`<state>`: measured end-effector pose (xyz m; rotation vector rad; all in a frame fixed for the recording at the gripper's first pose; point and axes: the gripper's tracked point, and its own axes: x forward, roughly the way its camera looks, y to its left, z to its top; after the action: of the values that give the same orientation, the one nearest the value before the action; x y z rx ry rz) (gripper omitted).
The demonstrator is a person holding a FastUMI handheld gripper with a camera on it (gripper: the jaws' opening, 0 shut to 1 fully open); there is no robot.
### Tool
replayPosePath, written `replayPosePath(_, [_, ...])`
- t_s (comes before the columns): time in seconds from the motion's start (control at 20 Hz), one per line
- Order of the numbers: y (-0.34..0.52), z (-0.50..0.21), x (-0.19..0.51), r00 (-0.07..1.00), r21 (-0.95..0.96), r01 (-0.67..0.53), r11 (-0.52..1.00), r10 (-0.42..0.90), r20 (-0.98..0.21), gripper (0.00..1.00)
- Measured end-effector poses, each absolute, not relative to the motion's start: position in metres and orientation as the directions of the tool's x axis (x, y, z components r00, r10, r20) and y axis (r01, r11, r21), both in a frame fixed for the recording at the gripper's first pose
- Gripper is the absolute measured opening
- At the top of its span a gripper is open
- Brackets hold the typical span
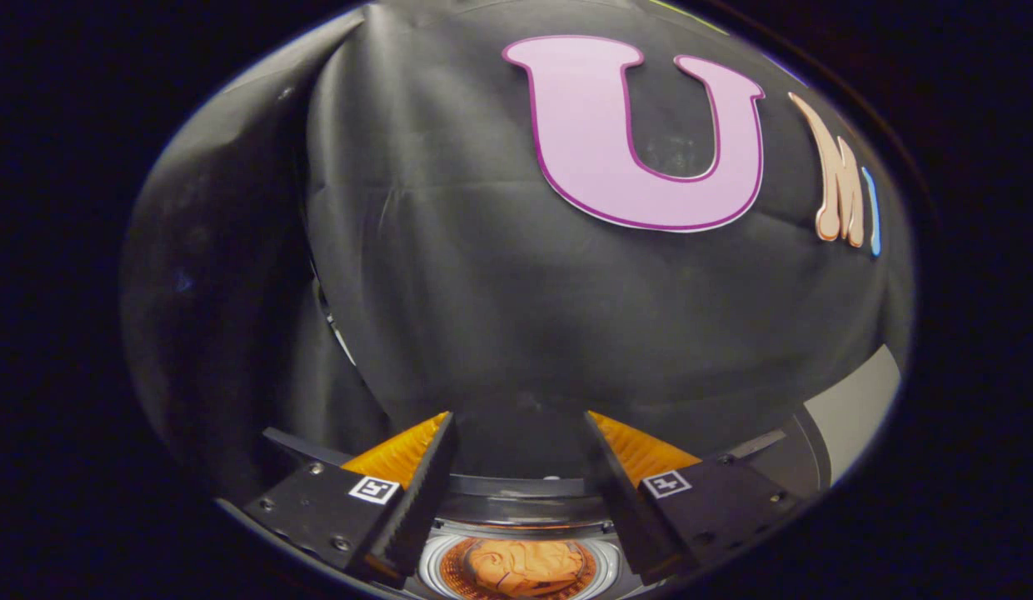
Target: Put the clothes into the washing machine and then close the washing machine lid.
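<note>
Where fingers part, clothes (pixel 516 568) half-hidden below claw (pixel 521 433).

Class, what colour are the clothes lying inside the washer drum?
Orange. The clothes show best in the gripper view, below the open claw.

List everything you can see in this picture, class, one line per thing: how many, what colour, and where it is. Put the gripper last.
Washing machine: one, dark top with a pale round drum rim, below and between the fingers, lid not closed over the drum.
Clothes: one bundle, orange, lying inside the drum, below the gap between the fingers.
Booth wall: one, black cloth, beyond the fingers.
Pale panel: one, light grey, beside the wall past the right-hand finger.
Gripper: one, two fingers spread apart, holding nothing, above the drum.
</note>
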<state>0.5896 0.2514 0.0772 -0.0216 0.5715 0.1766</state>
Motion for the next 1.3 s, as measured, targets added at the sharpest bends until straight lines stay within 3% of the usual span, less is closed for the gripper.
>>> replayPosePath(1.3, [0.254,0.068,0.596,0.794,0.095,-0.223,0.97,0.238,-0.559,0.85])
